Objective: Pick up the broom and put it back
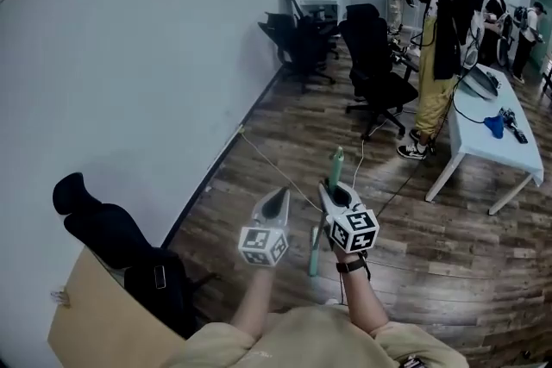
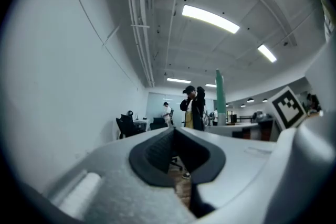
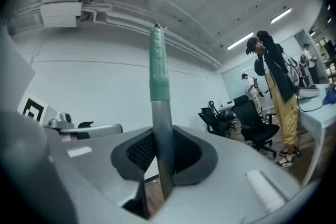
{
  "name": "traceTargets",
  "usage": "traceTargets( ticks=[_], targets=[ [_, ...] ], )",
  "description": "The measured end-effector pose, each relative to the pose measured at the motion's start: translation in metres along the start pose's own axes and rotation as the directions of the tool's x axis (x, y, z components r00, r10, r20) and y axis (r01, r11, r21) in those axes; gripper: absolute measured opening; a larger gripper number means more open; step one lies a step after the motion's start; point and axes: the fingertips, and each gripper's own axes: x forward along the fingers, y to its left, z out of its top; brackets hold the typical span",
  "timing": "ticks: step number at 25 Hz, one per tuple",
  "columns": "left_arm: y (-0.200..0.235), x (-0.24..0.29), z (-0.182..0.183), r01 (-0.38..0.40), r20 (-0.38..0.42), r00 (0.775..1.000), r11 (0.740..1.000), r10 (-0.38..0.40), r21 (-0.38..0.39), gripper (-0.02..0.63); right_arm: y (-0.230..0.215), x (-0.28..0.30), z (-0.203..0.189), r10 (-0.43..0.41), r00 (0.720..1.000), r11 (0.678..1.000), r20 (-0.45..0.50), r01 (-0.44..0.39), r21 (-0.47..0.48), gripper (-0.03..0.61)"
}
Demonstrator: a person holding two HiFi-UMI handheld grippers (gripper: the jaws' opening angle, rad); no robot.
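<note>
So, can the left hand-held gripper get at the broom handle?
Probably yes: the left hand-held gripper sits empty beside the broom handle, nothing between them, though its jaws must open first.

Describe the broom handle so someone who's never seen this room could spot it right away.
From the long white wall on the left, look across the wood floor to the right claw at the bottom middle. The broom handle stands upright, clamped in that claw. It is a thin grey pole with a mint-green grip on top, while the left claw beside it holds nothing.
</note>
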Motion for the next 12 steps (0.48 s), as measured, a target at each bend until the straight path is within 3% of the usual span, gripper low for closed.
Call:
traceTargets(
  ticks=[5, 9, 12],
  targets=[
    [0.064, 0.034, -0.045, -0.043, -0.088, 0.995, 0.998, 0.038, -0.055, 0.002, -0.04, 0.071, -0.019, -0.035, 0.998, 0.999, -0.06, 0.035, 0.008, 0.077],
    [0.138, 0.083, -0.057, -0.062, -0.081, 0.995, 0.99, 0.051, -0.13, 0.002, -0.055, 0.139, -0.047, -0.075, 0.987, 0.996, -0.14, 0.08, 0.029, 0.083],
    [0.192, 0.122, -0.044, -0.035, -0.04, 0.999, 0.989, 0.029, -0.144, 0.002, -0.052, 0.193, -0.041, -0.081, 0.985, 0.997, -0.149, 0.083, 0.004, 0.08]
  ],
)
